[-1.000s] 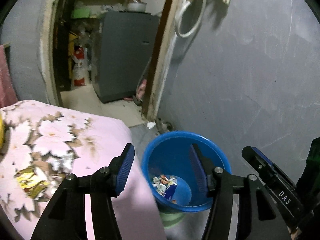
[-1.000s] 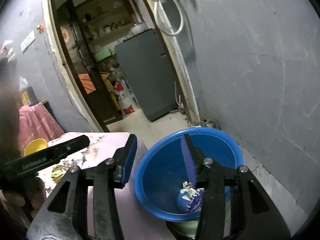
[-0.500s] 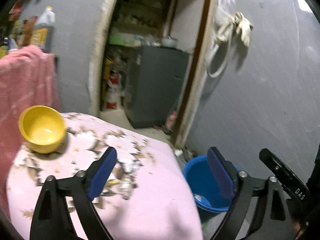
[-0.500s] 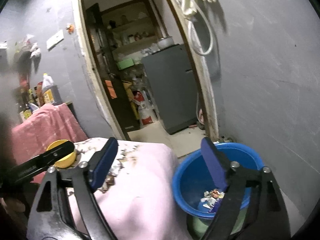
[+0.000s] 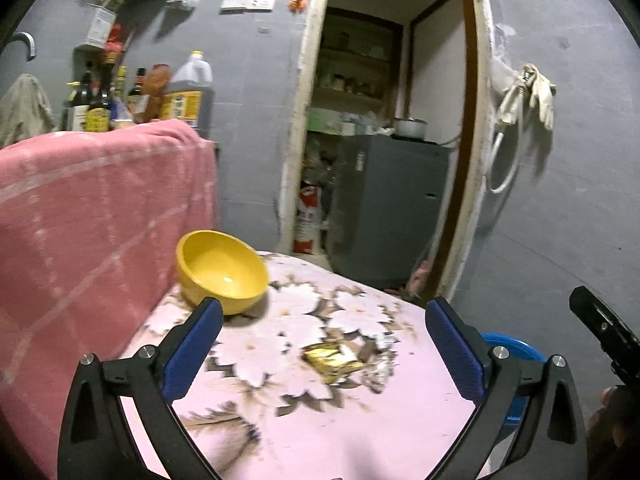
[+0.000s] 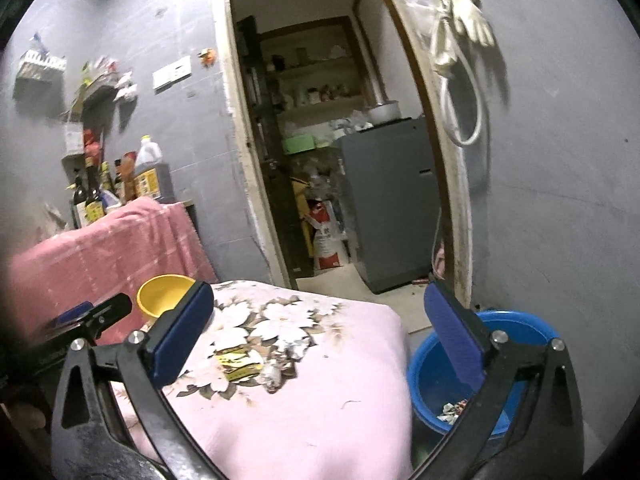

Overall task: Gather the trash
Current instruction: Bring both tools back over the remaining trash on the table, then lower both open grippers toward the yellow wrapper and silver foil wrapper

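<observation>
Both grippers, left gripper and right gripper, have just opened wide, nothing between them. Yellow wrapper lies frame centre on the pink cloth; blue bin lower right. Risk: thin foil slips; pads snag cloth.

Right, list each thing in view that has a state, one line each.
Left claw: open, empty, jaws just opened.
Right claw: open, empty, jaws just opened.
Yellow wrapper: crumpled, lying on the floral cloth.
Blue bin: upright, some trash inside.
Yellow bowl: upright, looks empty.
</observation>
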Motion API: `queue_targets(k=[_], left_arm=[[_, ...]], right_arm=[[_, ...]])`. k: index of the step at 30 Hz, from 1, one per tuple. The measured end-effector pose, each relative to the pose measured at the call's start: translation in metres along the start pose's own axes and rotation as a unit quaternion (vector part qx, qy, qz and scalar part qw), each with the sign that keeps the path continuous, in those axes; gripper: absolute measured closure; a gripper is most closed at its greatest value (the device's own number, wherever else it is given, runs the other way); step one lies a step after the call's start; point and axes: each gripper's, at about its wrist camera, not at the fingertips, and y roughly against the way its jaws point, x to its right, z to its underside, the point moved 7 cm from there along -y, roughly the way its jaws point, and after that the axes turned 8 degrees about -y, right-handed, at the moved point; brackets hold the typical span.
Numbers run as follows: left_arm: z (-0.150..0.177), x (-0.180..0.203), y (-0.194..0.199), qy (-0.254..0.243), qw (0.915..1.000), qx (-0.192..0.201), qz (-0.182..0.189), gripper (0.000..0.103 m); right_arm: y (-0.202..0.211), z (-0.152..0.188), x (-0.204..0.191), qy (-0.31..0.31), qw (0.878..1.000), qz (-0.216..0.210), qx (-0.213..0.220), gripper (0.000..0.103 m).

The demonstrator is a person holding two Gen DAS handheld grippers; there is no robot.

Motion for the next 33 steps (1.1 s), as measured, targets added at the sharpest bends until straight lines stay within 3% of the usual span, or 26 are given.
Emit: queue_targets(k=[13,21,33], left_arm=[[0.019,-0.037,0.015,-0.007,0.9988,0.014,-0.047,0.004],[0.032,-0.041,-0.005,-0.019,0.9988,-0.015,-0.043,0.004],[0.048,-0.041,-0.064,-0.014,0.9956,-0.088,-0.027,0.004]], right_arm=[[-0.007,0.025,-0.049,0.051,0.998,-0.032,0.005,0.0],[-0.032,0.045,-0.055,0.074,0.996,-0.04,-0.027,0.0],[-0.088,0.072,-0.036,0.078,0.992,-0.031,-0.093,0.0]])
